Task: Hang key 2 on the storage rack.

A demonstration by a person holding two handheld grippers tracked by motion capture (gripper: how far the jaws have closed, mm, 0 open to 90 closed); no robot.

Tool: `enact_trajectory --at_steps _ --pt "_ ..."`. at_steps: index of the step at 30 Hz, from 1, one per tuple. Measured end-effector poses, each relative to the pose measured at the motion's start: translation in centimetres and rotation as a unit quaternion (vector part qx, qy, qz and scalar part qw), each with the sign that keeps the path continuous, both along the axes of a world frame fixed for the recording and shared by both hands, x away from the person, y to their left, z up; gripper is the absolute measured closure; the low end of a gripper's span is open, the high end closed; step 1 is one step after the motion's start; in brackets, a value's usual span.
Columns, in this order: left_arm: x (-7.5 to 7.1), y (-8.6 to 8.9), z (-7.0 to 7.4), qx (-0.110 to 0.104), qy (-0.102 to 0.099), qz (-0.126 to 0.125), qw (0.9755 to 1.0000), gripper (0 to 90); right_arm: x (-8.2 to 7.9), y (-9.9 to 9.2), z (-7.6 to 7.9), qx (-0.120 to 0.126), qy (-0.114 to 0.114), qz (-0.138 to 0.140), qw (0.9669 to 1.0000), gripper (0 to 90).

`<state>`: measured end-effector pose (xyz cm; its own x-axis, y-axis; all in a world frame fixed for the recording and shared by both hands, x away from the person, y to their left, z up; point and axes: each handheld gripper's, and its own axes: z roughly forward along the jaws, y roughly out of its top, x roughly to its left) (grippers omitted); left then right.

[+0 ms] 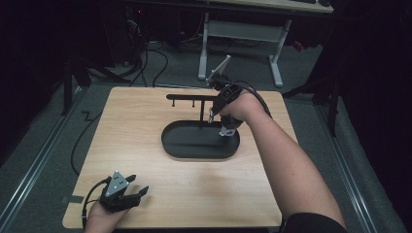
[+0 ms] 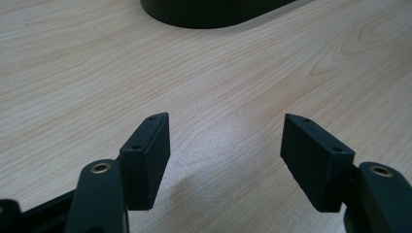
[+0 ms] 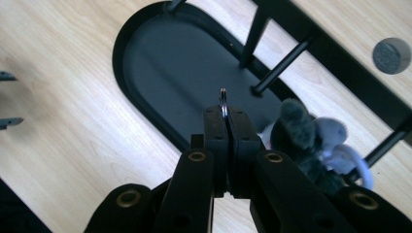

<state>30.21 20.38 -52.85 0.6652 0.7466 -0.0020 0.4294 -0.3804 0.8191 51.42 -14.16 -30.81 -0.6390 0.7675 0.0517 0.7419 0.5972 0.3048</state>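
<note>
Left gripper [image 1: 127, 192] rests at the near left corner of the desk [image 1: 145, 121], held in the person's left hand [image 1: 99, 218]. In the left gripper view its jaws stand wide apart with nothing but bare wood grain between them; the two black pads [image 2: 148, 158] sit low over the desk surface. Ahead of these jaws, well apart, lies the rounded edge of the black oval tray [image 2: 214, 12].

Right gripper [image 1: 219, 115] is farther off, over the far right part of the tray [image 1: 180, 145], gripped in the right hand [image 1: 240, 109], the forearm running in from the lower right. In the right gripper view its jaws are pressed together on a thin metal key ring [image 3: 223, 102], which sticks up edge-on from between the pad tips. Just beside the jaws, to their right and slightly below, hangs a small grey plush toy [image 3: 303, 138] with a pale lilac patch and a whitish loop; whether it is joined to the ring cannot be told from here. Beneath and ahead of the jaws is the tray floor [image 3: 170, 63].

Beyond the jaws rises the black rack: a horizontal bar [image 1: 189, 96] with short pegs [image 3: 279, 65] hanging from it, carried on a post standing in the tray. The ring sits near the bar's right end, below it.
</note>
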Motion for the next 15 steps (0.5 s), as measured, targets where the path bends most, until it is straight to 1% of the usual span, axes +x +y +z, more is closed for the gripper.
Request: enact_trajectory --at_steps 1,3,4,5,7,8,11,12,15 --pt "0.0 0.0 0.0 -0.001 0.0 0.0 1.0 35.6 0.2 -0.1 0.1 -0.002 0.001 -0.007 1.0 89.1" --pt "0.0 0.0 0.1 0.001 0.001 -0.003 1.0 35.6 0.3 -0.1 0.1 -0.004 0.001 -0.008 1.0 89.1" --pt "0.0 0.0 0.1 0.002 0.001 -0.003 1.0 35.6 0.4 -0.1 0.2 -0.005 0.002 -0.016 0.9999 89.1" --pt "0.0 -0.1 0.0 0.001 -0.001 -0.001 1.0 35.6 0.7 -0.3 0.3 -0.002 0.001 -0.015 0.9999 89.1" --pt "0.0 -0.1 0.0 0.002 -0.001 -0.002 1.0 35.6 0.8 -0.3 0.3 -0.003 0.001 -0.018 0.9998 89.1" --pt "0.0 -0.1 0.0 0.003 0.0 -0.003 1.0 35.6 1.1 -0.3 0.1 -0.002 0.004 -0.021 0.9998 89.1" --pt "0.0 -0.1 0.0 0.002 -0.002 -0.003 1.0 35.7 1.3 -0.4 0.0 -0.002 0.004 -0.022 0.9998 89.1" --pt "0.0 0.0 0.0 0.003 0.0 -0.003 1.0 35.7 1.3 -0.3 -0.1 -0.002 0.007 -0.028 0.9996 89.1" --pt "0.0 0.0 0.0 0.002 -0.002 -0.002 1.0 35.7 1.7 -0.6 -0.3 0.002 0.007 -0.031 0.9995 89.0"
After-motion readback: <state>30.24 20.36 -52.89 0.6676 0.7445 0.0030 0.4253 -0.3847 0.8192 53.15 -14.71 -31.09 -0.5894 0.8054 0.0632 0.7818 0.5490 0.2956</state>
